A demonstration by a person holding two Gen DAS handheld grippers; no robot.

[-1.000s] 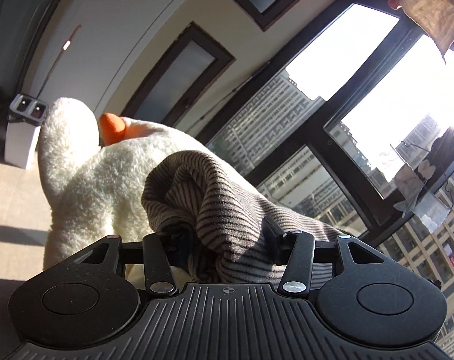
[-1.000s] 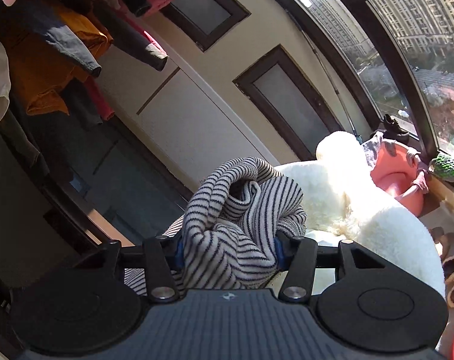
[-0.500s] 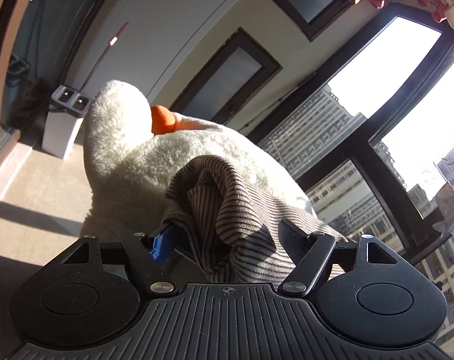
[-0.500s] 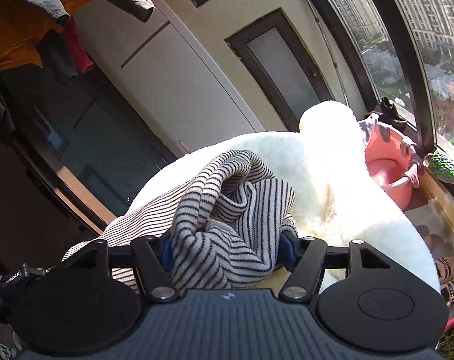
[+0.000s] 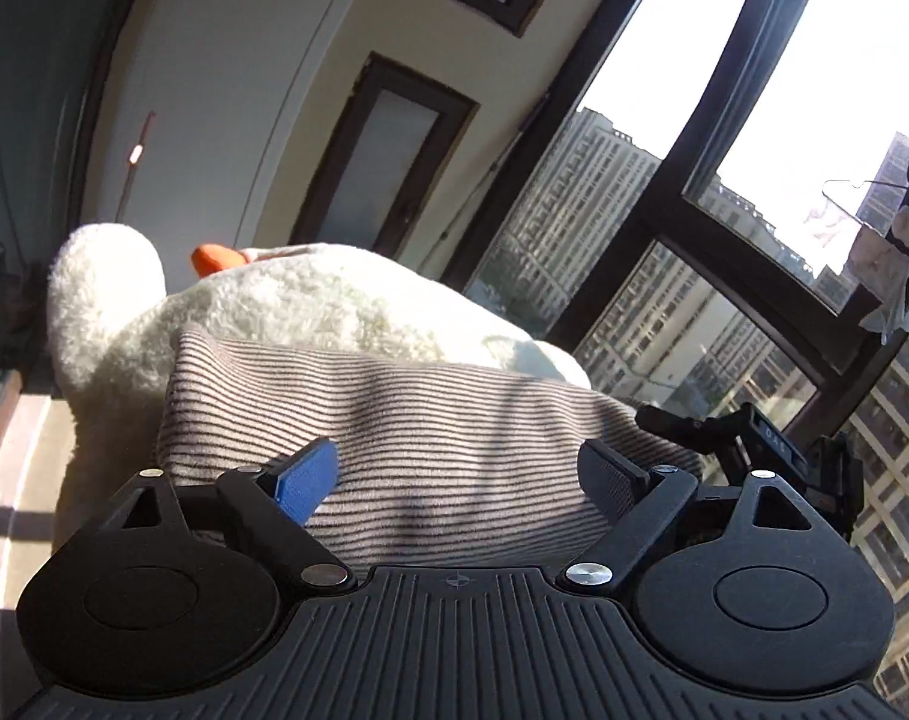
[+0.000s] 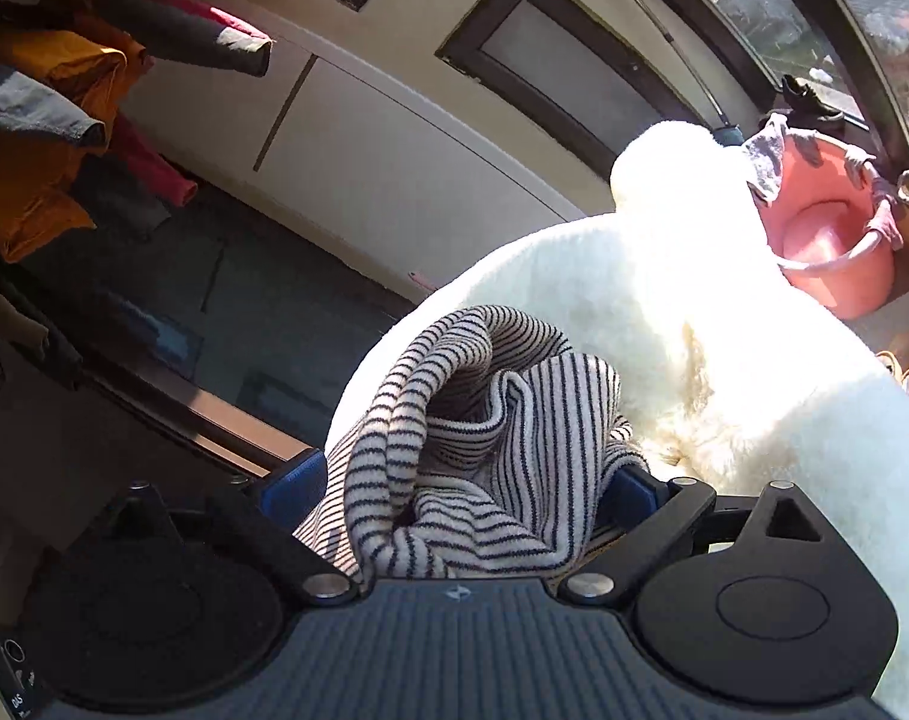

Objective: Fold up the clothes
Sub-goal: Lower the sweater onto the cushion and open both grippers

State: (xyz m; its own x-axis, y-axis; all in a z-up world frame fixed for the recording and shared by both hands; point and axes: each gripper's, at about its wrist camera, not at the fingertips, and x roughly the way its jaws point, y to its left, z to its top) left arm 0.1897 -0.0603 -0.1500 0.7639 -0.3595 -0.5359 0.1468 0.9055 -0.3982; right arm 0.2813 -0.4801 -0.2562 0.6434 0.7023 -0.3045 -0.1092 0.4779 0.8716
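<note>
**Both grippers released: striped garment laid on the plush**

Left gripper [image 5: 454, 474]: jaws spread wide, having just been opening. The cloth lies flat between and beneath the fingers, no pad pressing it. A second ago these jaws pinched a raised bunch of the same fabric; that bunch is now gone, spread smooth.

Right gripper [image 6: 463, 489]: jaws likewise wide, having just been opening. A rumpled fold still sits between the blue pads [image 6: 292, 483], apparently loose rather than pinched; contact at the far pad cannot be ruled out.

Items, largest first:

1. White plush toy [image 5: 310, 306], large, serving as the support surface; orange beak [image 5: 214, 257] at its far side.
2. Striped garment [image 5: 430, 420], draped over the near flank of the plush; flat at the left gripper's end, heaped and creased at the right gripper's end [image 6: 484, 432].
3. Pink basin [image 6: 832, 252], beyond the plush by the window, well apart.

Assessment: the garment appears set down, not yet folded. The heaped end likely needs smoothing before a fold is taken.
</note>
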